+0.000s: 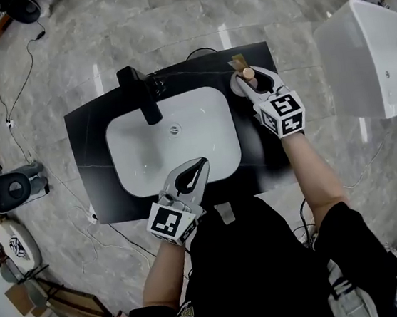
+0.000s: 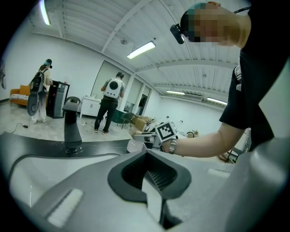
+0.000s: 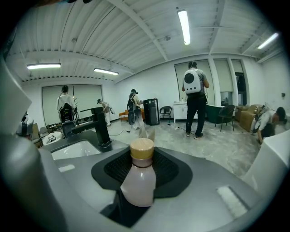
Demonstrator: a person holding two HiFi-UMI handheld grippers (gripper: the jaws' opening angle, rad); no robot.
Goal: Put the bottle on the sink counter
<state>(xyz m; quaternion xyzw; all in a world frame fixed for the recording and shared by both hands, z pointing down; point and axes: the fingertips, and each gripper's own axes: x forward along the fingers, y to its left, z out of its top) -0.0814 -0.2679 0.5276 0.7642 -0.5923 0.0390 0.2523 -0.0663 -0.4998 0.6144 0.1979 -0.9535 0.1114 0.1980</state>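
Right gripper [image 1: 244, 78] is clamped on the bottle [image 3: 138, 179] over the table's [image 1: 88, 139] upper right corner, looks like only setting down and letting go is left. Left gripper [image 1: 199, 165] is clenched, empty.

A floor of grey marble-look tiles [image 1: 167, 21] is seen across the head view, with a black fan [image 1: 22, 7] at 11 o'clock, a grey round-faced device [image 1: 15, 187] at 9 o'clock and a white tub [image 1: 370, 61] at 2 o'clock. In the right gripper view, a white ribbed ceiling [image 3: 113, 36] is lit by a tube light [image 3: 184, 27] at 12 o'clock. White walls [image 3: 149, 81] and a dark chair [image 3: 166, 112] are shown beyond.
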